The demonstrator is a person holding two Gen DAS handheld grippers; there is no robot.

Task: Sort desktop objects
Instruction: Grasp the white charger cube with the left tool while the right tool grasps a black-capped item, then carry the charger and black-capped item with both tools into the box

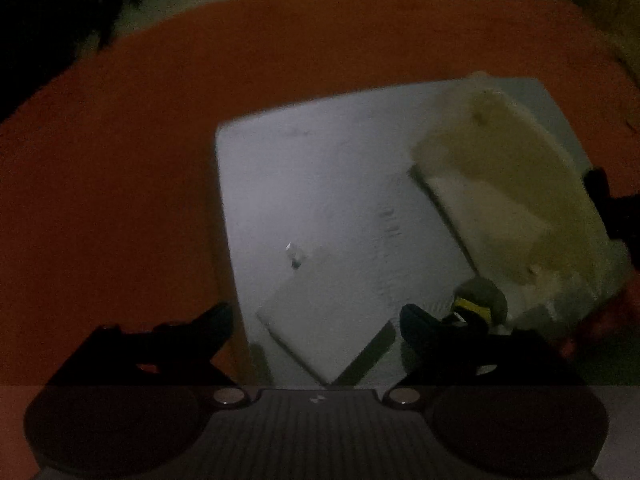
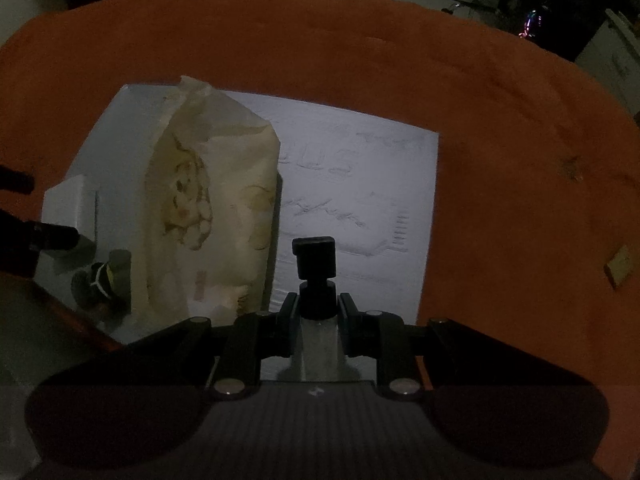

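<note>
Between the right claw (image 2: 318, 312), clamped tight, a black-capped spray bottle (image 2: 315, 268) hides its lower body; left claw (image 1: 316, 320) gapes empty.

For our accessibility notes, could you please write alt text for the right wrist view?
The right gripper is shut on a clear bottle with a black cap, held above a white foam slab on an orange tablecloth. A cream paper bag sits on the slab's left part, with a small dark object beside it.
</note>
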